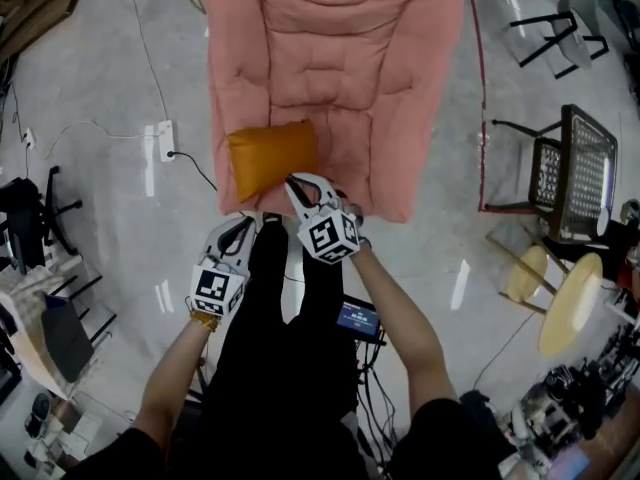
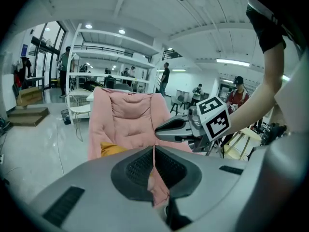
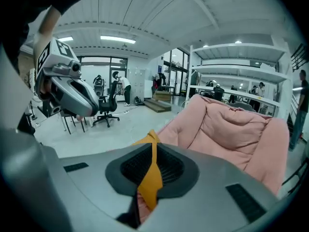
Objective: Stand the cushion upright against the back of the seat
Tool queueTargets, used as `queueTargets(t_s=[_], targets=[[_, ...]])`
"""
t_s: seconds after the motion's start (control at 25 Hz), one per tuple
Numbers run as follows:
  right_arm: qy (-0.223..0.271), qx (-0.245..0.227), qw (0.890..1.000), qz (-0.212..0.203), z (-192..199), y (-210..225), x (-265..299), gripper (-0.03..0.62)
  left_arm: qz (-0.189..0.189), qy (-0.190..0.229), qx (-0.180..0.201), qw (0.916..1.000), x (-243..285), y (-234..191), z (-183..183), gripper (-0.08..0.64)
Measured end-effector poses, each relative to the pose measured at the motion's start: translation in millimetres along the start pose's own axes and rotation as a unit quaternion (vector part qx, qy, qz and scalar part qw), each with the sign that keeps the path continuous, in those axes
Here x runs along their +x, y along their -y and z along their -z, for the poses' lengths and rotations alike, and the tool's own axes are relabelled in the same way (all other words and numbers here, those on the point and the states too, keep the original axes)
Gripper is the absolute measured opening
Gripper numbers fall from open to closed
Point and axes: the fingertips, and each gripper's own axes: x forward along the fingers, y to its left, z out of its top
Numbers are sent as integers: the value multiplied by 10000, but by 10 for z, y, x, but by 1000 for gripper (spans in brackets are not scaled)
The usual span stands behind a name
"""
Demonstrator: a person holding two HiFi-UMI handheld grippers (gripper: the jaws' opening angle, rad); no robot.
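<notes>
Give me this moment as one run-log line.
orange fabric cushion lying flat on pink padded chair seat | left hand-held gripper shut | right hand-held gripper shut at cushion corner | not yet upright

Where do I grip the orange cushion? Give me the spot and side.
Probably take the orange cushion by its near right corner, coming in from the front edge of the pink seat: it lies flat there, and that corner is exposed.

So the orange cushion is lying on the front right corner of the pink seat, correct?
Not quite. The orange cushion is lying on the front left corner of the pink seat, on the person's left side, not the right. The head view shows this.
</notes>
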Motion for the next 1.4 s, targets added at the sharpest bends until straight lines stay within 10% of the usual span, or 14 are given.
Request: queueTargets(t_s=[0.24,0.4,0.76,1.0,1.4], targets=[[-229,-398,9988,-140,546,6,432,20,86,-337,36,9994,293,-138,347,20],[-464,-604,9967,-276,968,-20,716,173,61,-121,-173,9998,469,-184,573,20],[-903,-1566,9820,-540,1675,-175,1189,292,71,86,-530,9985,749,-228,1036,19],[-1100,-2414,9638,-251,1825,-211,1503,310,88,-26,-548,9985,812,-342,1332,20],[-1153,-2426,9628,-301,1813,-239,1807,308,-98,19,-814,9966,857,-565,1537,20]])
